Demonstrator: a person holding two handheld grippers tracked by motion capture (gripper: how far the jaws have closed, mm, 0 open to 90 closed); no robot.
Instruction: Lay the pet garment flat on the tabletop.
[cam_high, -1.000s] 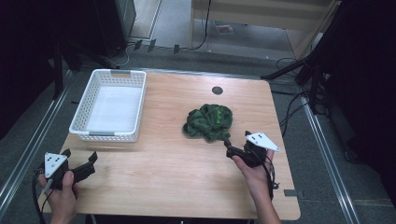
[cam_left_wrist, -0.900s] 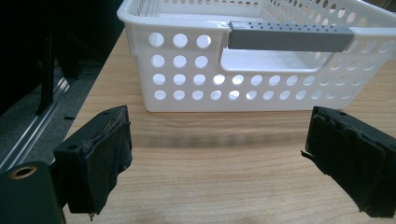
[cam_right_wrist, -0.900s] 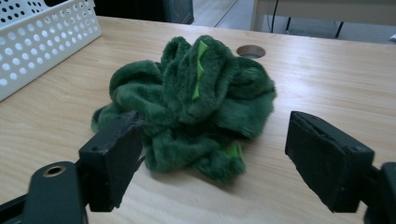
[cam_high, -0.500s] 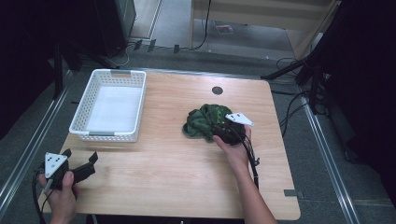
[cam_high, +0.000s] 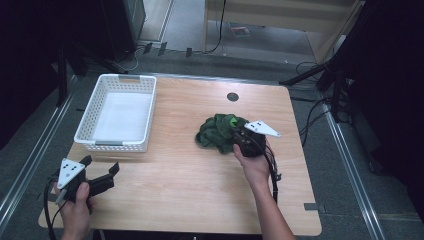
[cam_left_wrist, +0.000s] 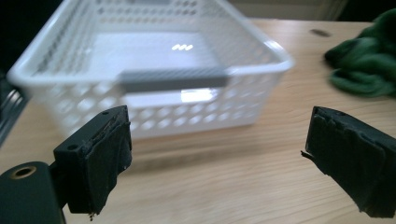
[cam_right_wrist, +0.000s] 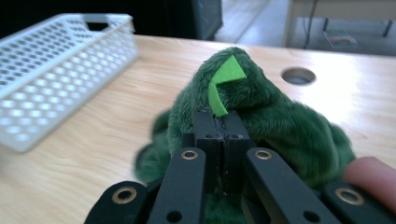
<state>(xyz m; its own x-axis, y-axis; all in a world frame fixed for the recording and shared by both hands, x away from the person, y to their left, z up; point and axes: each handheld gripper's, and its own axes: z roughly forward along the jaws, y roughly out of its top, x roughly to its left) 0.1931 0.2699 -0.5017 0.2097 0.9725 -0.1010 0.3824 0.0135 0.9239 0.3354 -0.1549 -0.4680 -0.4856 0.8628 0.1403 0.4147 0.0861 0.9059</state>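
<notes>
A green plush toy (cam_high: 216, 132) lies crumpled right of the table's middle. My right gripper (cam_high: 235, 136) is at the toy's right side. In the right gripper view its jaws are pressed together on the fur, just under a light green felt tab (cam_right_wrist: 223, 81), so the gripper (cam_right_wrist: 219, 115) is shut on the toy (cam_right_wrist: 289, 126). My left gripper (cam_high: 100, 165) is held at the front left corner of the table, open with nothing between its fingers. In its own view the open left gripper (cam_left_wrist: 219, 140) faces the white basket (cam_left_wrist: 173, 79), with the toy (cam_left_wrist: 364, 65) at far right.
The white perforated basket (cam_high: 116, 145) stands at the back left of the wooden table (cam_high: 180, 195), with nothing in it. A round cable hole (cam_high: 232, 97) lies behind the toy. Cables and dark stands line the floor to the right.
My right gripper has moved left and forward from the table's right side onto the toy and is now shut on it. The left gripper has not moved.
</notes>
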